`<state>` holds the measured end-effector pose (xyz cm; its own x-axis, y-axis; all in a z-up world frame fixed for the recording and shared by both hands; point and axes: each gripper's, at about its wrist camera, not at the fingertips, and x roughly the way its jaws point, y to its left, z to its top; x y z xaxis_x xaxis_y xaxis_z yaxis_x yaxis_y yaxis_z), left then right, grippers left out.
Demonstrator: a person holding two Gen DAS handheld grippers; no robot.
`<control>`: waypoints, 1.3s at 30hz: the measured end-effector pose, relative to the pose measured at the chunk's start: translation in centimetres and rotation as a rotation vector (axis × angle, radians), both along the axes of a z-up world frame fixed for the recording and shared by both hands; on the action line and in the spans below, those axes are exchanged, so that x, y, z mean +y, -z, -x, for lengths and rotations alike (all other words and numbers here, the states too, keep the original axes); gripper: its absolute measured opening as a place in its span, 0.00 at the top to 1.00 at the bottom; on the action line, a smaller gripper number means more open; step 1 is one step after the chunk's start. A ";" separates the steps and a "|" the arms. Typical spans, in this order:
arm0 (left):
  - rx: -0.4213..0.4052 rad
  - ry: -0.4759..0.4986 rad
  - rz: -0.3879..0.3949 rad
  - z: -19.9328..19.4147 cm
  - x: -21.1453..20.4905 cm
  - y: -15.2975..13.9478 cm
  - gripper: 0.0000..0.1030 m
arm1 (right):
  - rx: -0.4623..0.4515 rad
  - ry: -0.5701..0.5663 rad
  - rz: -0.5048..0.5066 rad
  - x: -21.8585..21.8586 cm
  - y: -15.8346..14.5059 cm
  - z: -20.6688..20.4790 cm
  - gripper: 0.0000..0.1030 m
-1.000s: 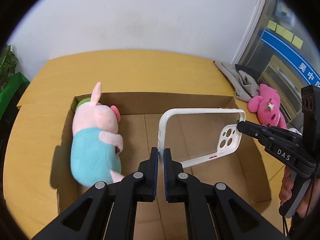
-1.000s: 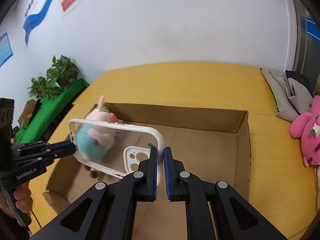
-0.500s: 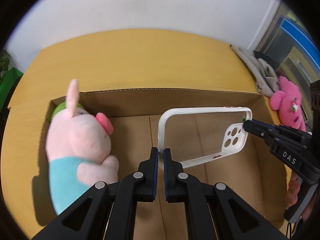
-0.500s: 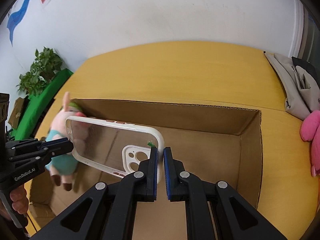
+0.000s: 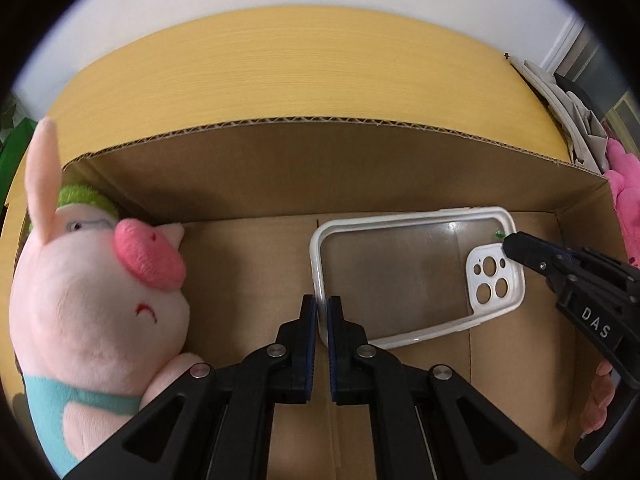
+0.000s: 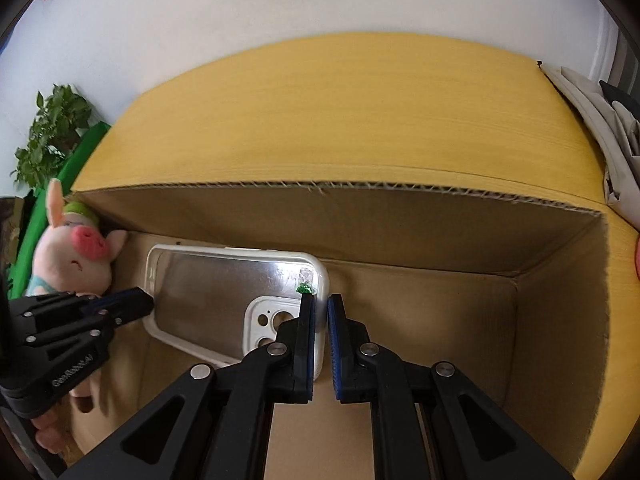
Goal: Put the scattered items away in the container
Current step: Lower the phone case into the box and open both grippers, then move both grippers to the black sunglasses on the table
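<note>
A clear phone case with a white rim hangs low inside the open cardboard box, near its floor. My left gripper is shut on the case's plain short end. My right gripper is shut on the camera-hole end of the case; it enters the left wrist view from the right. The left gripper shows at the left of the right wrist view. A pink pig plush in a teal outfit leans in the box's left corner; the right wrist view shows it too.
The box stands on a yellow wooden table against a white wall. A grey cloth and a pink plush lie past the box's right side. A green plant stands to the left of the table.
Both grippers have carried the case down into the box, from above its rim to near the floor. The pig plush now looms closer on the left.
</note>
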<state>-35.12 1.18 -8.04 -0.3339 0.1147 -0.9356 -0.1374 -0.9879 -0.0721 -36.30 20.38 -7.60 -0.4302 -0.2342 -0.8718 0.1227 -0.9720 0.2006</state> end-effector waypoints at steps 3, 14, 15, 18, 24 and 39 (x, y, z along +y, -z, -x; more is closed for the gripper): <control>0.028 -0.025 -0.022 0.0 -0.4 -0.6 0.95 | -0.005 0.007 -0.002 0.1 0.7 0.0 0.91; 0.245 0.039 -0.102 -7.3 -1.4 -10.3 0.54 | 0.131 -0.045 0.019 0.9 -5.2 -6.2 0.10; 0.279 0.061 -0.106 -9.3 -1.6 -11.7 0.52 | 0.159 -0.059 0.019 0.8 -6.4 -7.6 0.10; 0.368 0.107 -0.113 -16.2 -2.7 -15.1 0.35 | 0.262 -0.132 0.010 0.7 -10.8 -13.4 0.07; 0.413 0.108 -0.166 -25.6 -2.7 -15.8 0.23 | 0.435 -0.244 -0.021 0.1 -17.9 -25.5 0.02; 0.312 -0.002 -0.272 -41.1 -7.3 -11.2 0.23 | 0.442 -0.374 0.005 0.8 -14.7 -42.8 0.01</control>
